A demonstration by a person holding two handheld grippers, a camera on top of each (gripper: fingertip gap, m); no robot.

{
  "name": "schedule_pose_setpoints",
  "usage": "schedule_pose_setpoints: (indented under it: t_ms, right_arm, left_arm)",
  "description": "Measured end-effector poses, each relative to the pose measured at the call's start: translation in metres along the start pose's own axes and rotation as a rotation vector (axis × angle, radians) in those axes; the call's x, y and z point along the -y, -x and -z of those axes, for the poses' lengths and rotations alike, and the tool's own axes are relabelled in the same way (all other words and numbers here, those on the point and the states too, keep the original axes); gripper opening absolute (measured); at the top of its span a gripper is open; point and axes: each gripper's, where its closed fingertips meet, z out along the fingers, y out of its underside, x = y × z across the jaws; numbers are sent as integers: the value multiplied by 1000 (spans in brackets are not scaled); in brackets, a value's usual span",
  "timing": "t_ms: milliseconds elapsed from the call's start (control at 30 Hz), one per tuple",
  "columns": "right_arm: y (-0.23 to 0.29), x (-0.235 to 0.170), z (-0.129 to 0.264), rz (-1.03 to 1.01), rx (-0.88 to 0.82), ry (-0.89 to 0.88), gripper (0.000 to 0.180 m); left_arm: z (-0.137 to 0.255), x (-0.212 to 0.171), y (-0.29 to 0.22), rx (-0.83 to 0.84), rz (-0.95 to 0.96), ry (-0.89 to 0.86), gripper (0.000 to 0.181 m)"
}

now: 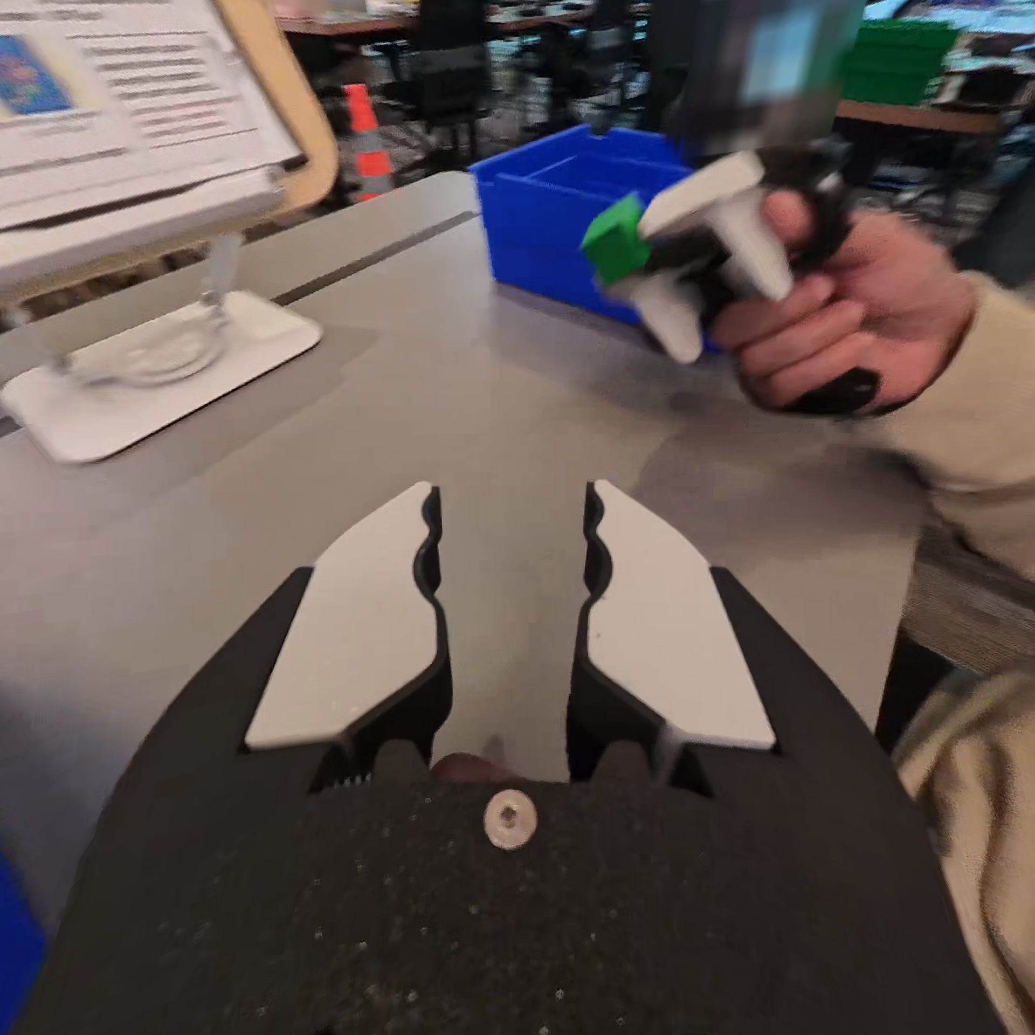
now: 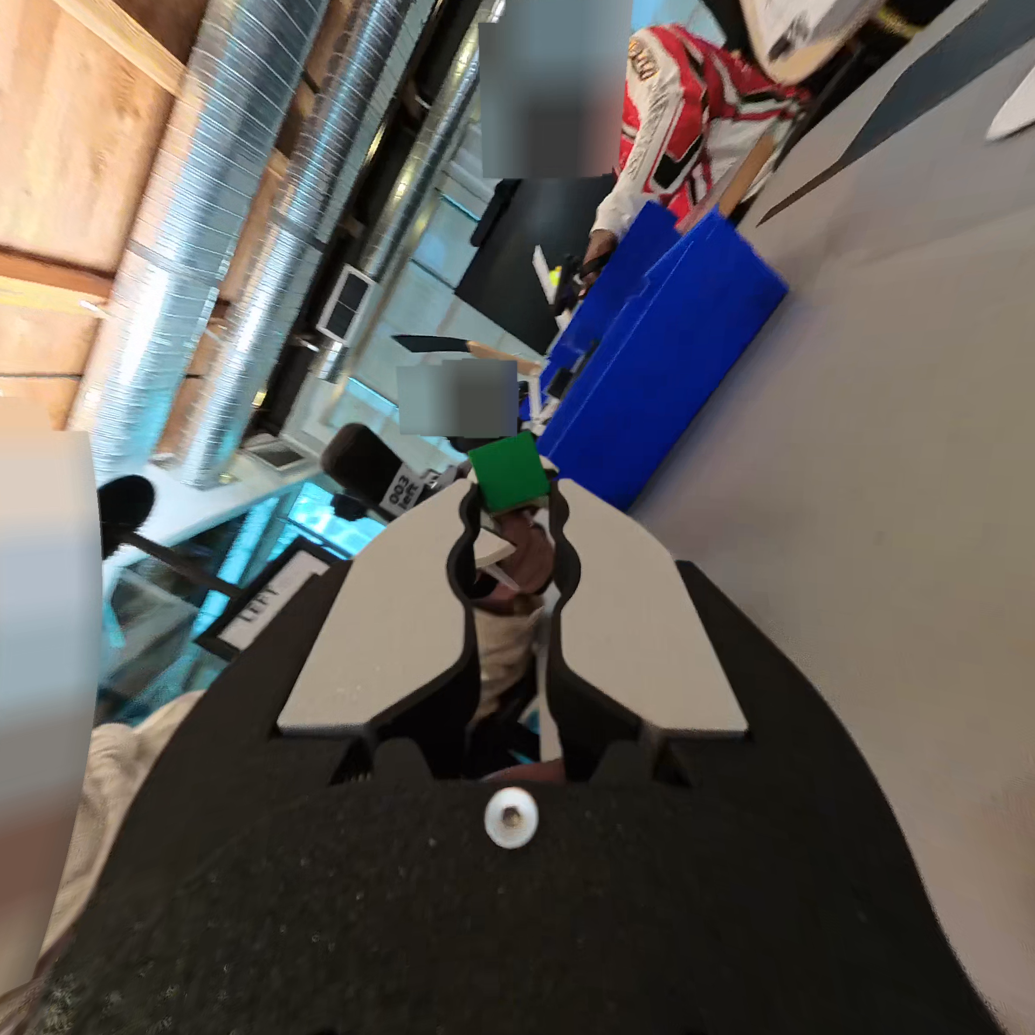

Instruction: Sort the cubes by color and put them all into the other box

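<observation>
1. The left gripper (image 1: pixel 512 493) is hanging low over the grey table (image 1: pixel 504 403), jaws standing well apart with only bare tabletop showing between them, and it is carrying nothing.
2. Up at two o'clock in the left wrist view, the right gripper (image 1: pixel 616 252) is sitting in a person's hand (image 1: pixel 829 330), raised off the table and blurred.
3. That right gripper is pinching a green cube (image 1: pixel 616 241) at its fingertips, jaws closed down to the cube's width.
4. In the right wrist view the camera is rolled hard over, so the table is running up the three o'clock side.
5. There the green cube is sitting right at the tips at twelve o'clock of the fingers (image 2: pixel 610 537), squeezed on both sides, its top face sticking out past them.
6. The blue box (image 1: pixel 565 224) is resting on the table at one o'clock from the left gripper, just behind the held cube; an inner divider is showing inside it.
7. In the right wrist view the same blue box is lying at one o'clock, just beyond the cube, which is hanging in the air beside it rather than inside.
8. A white document stand (image 1: pixel 157 353) holding printed sheets is standing at ten o'clock on the table, well apart from the box.
9. An orange cone (image 1: pixel 367 145) is showing beyond the table edge at eleven o'clock.
</observation>
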Motion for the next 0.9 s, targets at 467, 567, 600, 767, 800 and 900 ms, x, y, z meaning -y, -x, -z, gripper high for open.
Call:
schedule_pose_setpoints:
  t_ms: [467, 567, 600, 767, 800, 900]
  right_arm:
    - [-90, 198, 266, 490, -1348, 35, 24]
    - [-141, 199, 276, 347, -1393, 194, 24]
    - [-155, 194, 278, 296, -1406, 257, 24]
    - [-192, 180, 298, 155, -1545, 449, 24]
    - [-196, 174, 301, 123, -1562, 482, 24]
    - [-202, 161, 309, 100, -1592, 557, 24]
  left_arm:
    - [49, -28, 4, 146, 125, 7, 48]
    - [48, -31, 5, 171, 93, 32, 48]
    - [47, -31, 3, 173, 81, 36, 48]
    - [47, -32, -6, 146, 68, 47, 49]
    - [46, -34, -7, 144, 67, 51, 49]
    - [46, -39, -5, 140, 81, 67, 50]
